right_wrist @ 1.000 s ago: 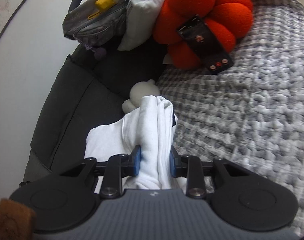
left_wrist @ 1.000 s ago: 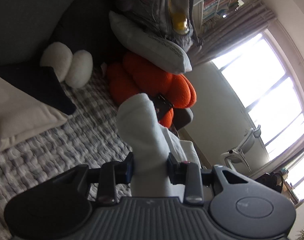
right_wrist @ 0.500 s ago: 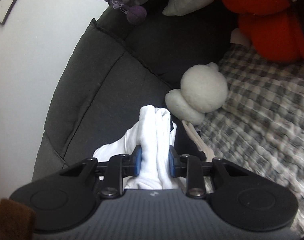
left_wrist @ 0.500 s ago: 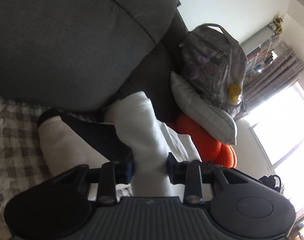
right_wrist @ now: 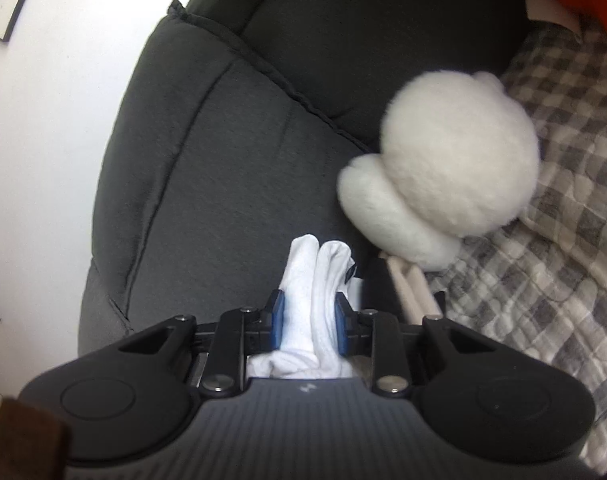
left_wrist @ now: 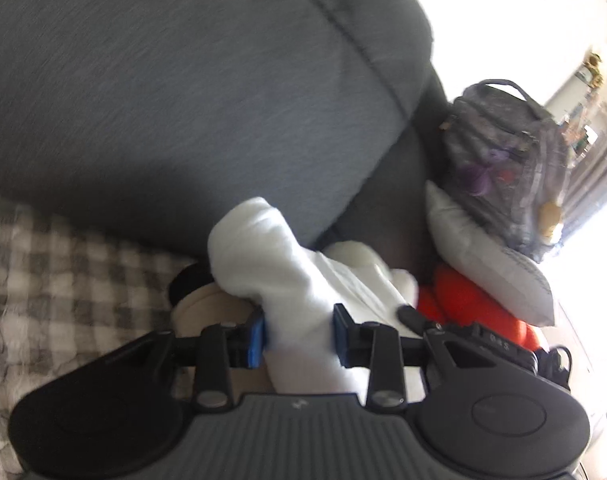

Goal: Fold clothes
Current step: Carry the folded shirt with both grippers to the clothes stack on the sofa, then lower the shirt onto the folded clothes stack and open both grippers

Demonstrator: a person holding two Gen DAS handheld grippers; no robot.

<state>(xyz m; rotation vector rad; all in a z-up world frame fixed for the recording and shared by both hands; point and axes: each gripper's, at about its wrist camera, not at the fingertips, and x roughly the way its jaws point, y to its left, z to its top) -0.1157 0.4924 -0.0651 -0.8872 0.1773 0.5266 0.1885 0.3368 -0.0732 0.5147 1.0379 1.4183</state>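
- White garment (left_wrist: 287, 280) is hanging bunched between both tongs, just before the dark sofa back (left_wrist: 183, 92).
- Left tongs (left_wrist: 297, 334) are opening around it; right tongs (right_wrist: 309, 326) are gripping it, partly closed.
- Likely mid-placing; next, lowering it flat onto the checked blanket (right_wrist: 543, 260).

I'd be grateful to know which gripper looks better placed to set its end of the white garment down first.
Left, probably: the left gripper is opening around the white garment; the right gripper clamps its end.
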